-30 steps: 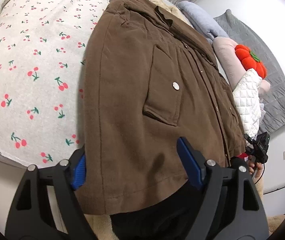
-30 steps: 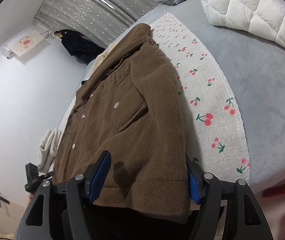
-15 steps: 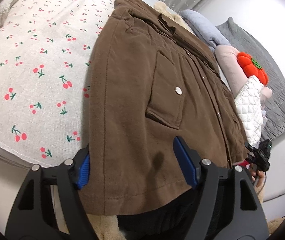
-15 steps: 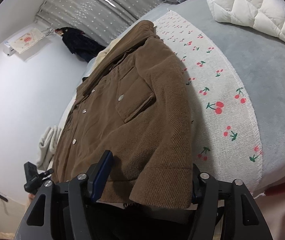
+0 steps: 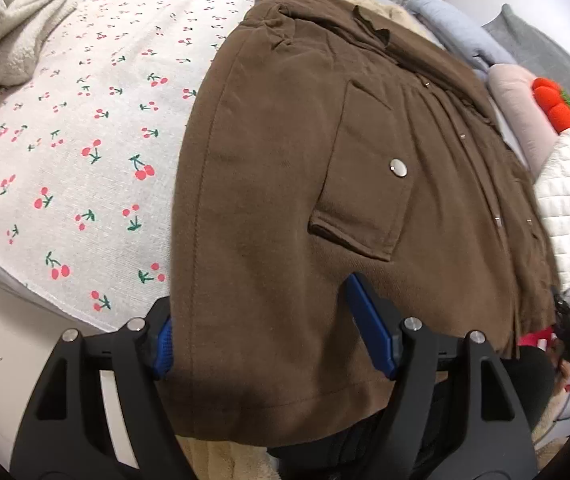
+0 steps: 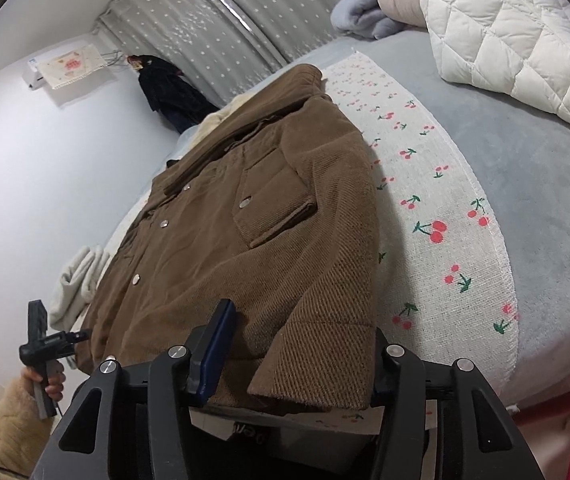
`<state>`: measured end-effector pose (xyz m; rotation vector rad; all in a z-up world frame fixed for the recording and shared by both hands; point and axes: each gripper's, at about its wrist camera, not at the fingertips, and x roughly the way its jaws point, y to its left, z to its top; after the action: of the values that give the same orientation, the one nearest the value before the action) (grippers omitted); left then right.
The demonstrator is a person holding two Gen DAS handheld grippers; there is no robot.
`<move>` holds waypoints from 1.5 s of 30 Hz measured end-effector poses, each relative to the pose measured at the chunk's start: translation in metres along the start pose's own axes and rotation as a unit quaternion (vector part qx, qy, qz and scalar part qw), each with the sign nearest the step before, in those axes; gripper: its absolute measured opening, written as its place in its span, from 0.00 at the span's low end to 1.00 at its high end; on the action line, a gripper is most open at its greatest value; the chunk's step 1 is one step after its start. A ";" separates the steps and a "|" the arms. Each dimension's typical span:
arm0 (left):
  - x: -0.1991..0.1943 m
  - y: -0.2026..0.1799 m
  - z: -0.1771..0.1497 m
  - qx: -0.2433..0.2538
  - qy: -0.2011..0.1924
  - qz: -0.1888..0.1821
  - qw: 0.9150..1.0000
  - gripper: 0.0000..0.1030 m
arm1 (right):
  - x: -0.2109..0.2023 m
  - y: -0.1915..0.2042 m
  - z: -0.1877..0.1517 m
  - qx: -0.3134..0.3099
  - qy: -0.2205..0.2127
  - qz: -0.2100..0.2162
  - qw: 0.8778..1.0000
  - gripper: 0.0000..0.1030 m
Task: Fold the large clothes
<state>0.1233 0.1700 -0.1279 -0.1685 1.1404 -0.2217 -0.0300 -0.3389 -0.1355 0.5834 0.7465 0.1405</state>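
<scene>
A large brown corduroy jacket [image 5: 305, 184] lies front up on a white cherry-print cloth [image 5: 97, 128] on the bed, sleeves folded in. It also shows in the right wrist view [image 6: 245, 232]. My left gripper [image 5: 273, 340] is open, jaws wide apart on either side of the jacket's bottom hem, which drapes between them. My right gripper [image 6: 297, 356] is open, jaws astride the other hem corner and cuff. The right finger of the right gripper is hidden under the cloth.
A white quilted garment [image 6: 517, 28] lies on the grey bed [image 6: 557, 184] at the right. A cream fleece [image 5: 9, 36] lies at the far left. Pillows and an orange plush [image 5: 565, 112] sit behind. The bed edge is close under both grippers.
Both grippers have moved in toward the hem, so the jacket's lower edge now lies further between the jaws. The jacket itself has barely shifted. Both jaws stay open.
</scene>
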 end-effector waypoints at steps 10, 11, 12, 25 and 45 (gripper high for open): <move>-0.005 0.002 -0.002 -0.029 -0.016 0.025 0.999 0.36 | 0.001 -0.003 -0.004 -0.007 -0.011 0.018 1.000 0.33; -0.006 0.005 -0.003 -0.037 -0.018 0.019 0.999 0.29 | 0.001 -0.002 -0.003 -0.008 -0.012 0.016 1.000 0.30; -0.008 0.007 -0.004 -0.045 -0.021 0.011 0.999 0.22 | 0.001 0.000 -0.003 -0.011 -0.013 0.011 1.000 0.27; -0.053 0.017 0.003 -0.114 -0.095 -0.150 0.978 0.11 | -0.030 0.021 0.023 0.011 -0.061 0.055 0.997 0.14; -0.103 0.006 0.242 -0.153 -0.238 -0.317 0.905 0.10 | -0.007 0.105 0.262 0.013 -0.186 0.012 0.982 0.12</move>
<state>0.3032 0.2075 0.0600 -0.8358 0.5914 -0.5442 0.1505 -0.3709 0.0791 0.6222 0.3796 0.0422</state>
